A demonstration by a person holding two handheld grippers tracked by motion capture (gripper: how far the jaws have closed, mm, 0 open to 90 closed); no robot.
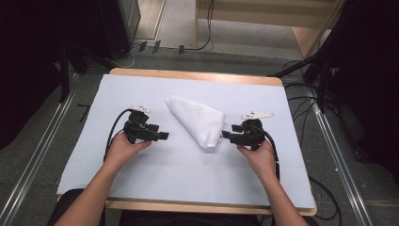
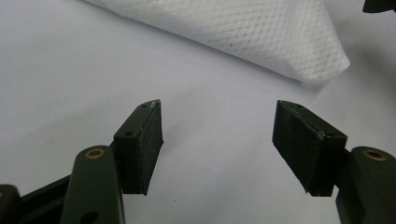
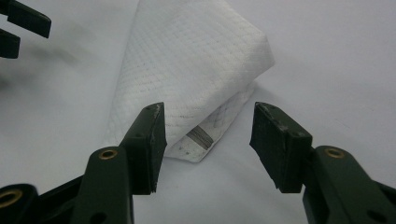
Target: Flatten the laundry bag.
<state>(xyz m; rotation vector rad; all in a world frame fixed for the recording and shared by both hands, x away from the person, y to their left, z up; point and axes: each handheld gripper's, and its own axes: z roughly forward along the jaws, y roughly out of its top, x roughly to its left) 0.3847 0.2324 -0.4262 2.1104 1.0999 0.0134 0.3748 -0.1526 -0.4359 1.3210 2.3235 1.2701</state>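
A white folded cloth [image 1: 197,121] with a quilted diamond texture lies in the middle of the white table cover [image 1: 141,188], its narrow end pointing toward the person. My left gripper [image 1: 165,135] rests on the cover to the cloth's left, open, nothing between its jaws. In the left gripper view the cloth [image 2: 243,32] lies beyond the open gripper [image 2: 218,123]. My right gripper [image 1: 225,135] is open right beside the cloth's near end. In the right gripper view the cloth [image 3: 187,74] lies just ahead of the open gripper [image 3: 208,123], a grey label strip [image 3: 201,135] showing at its lower edge.
The wooden table's edge [image 1: 197,75] shows at the back. Cables [image 1: 301,108] trail on the floor to the right, and metal rails [image 1: 37,160] run along both sides. Dark equipment stands at the far left and right.
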